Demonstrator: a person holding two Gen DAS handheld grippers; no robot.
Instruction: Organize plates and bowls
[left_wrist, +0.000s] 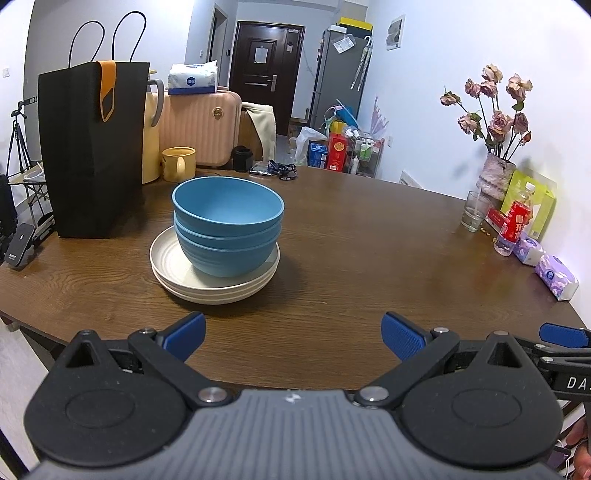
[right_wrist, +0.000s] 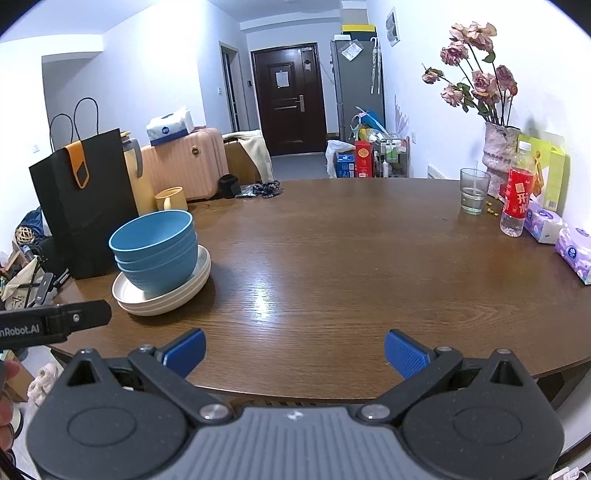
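Blue-padded jaws of the left gripper (left_wrist: 293, 338) stand spread wide and empty at the near edge of a round wooden table (left_wrist: 369, 236), aimed toward the crockery. Ahead of it and slightly to its left, well apart from the pads, three nested blue bowls (left_wrist: 228, 225) sit on a stack of cream plates (left_wrist: 173, 275). Just behind the stack stands a black paper bag (left_wrist: 92, 147), with a yellow mug (left_wrist: 179, 163) beside it. The right gripper (right_wrist: 295, 354), likewise splayed and holding nothing, hovers over the table's near rim, the bowls and plates far off to its left. A glass (right_wrist: 474, 191), a red-labelled bottle (right_wrist: 517, 195) and a vase of dried roses (right_wrist: 500, 155) line the right-hand wall side.
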